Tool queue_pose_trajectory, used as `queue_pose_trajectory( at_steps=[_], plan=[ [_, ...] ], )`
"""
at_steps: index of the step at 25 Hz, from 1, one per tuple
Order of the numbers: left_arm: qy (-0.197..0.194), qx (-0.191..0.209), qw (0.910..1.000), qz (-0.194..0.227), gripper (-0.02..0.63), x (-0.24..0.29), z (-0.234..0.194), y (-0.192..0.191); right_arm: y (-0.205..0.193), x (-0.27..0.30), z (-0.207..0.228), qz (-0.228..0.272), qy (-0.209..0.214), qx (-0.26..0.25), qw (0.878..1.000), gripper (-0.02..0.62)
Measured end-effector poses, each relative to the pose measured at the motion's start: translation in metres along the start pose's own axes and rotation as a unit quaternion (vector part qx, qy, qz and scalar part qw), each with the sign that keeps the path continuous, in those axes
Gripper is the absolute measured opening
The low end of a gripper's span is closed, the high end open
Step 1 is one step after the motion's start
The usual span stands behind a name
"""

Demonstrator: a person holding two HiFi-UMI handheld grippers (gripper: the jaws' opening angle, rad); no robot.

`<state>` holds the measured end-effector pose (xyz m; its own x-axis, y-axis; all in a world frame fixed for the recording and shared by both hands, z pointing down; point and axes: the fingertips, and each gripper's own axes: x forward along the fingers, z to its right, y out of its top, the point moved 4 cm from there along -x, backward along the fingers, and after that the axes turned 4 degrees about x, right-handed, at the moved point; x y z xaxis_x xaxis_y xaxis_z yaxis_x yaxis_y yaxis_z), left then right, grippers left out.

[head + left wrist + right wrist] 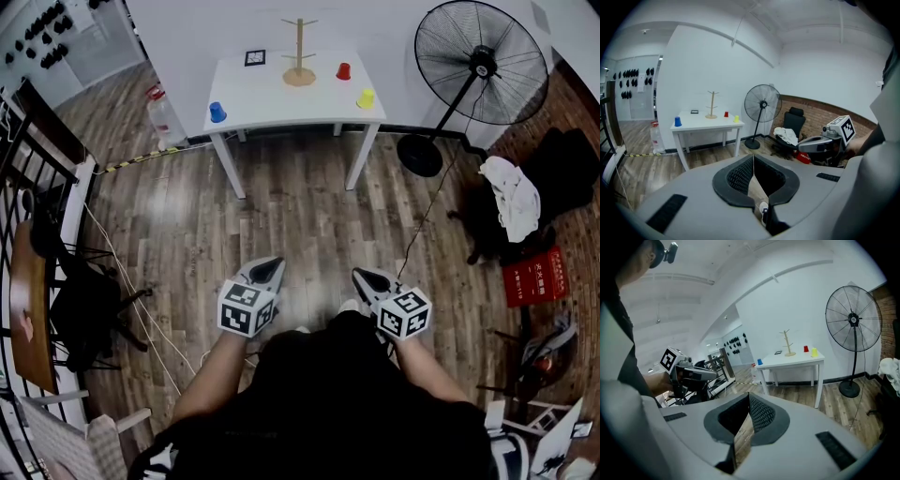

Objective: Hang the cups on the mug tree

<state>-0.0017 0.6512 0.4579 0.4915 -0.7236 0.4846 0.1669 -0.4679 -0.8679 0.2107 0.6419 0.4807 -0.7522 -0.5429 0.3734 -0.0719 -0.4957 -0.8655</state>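
Standing well back from the white table (272,98) in the head view, so I'd say nothing's started yet. The mug tree (299,52) is bare, with the blue cup (217,112), red cup (343,71) and yellow cup (366,98) sitting around it.

Left gripper view: left gripper (753,156) clamped together on nothing.

Right gripper view: right gripper (749,394) same deal, empty.

Next I reckon it's walk up, spread one set of jaws and go for a cup.

The cups (343,71) are too small for detail
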Motion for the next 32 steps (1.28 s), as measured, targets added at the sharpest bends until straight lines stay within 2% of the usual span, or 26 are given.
queue_pose_trajectory(
  at_steps=[13,18,26,32],
  plan=[
    [0.001,0.000,0.9999,0.011,0.018,-0.006,-0.020,0.002,0.009,0.021,-0.009,-0.019,-0.002,-0.012,1.000,0.008],
    [0.006,-0.013,0.9998,0.011,0.018,-0.001,-0.030,-0.001,0.014,0.036,-0.006,-0.024,0.003,-0.016,1.000,0.008],
    [0.009,-0.015,0.9998,0.006,0.018,0.022,-0.038,0.005,0.028,0.062,0.014,-0.020,0.017,-0.016,1.000,0.008],
    [0.016,-0.013,0.9998,0.002,0.018,0.039,-0.059,0.021,0.045,0.079,0.031,-0.015,0.019,-0.014,1.000,0.008]
  ],
)
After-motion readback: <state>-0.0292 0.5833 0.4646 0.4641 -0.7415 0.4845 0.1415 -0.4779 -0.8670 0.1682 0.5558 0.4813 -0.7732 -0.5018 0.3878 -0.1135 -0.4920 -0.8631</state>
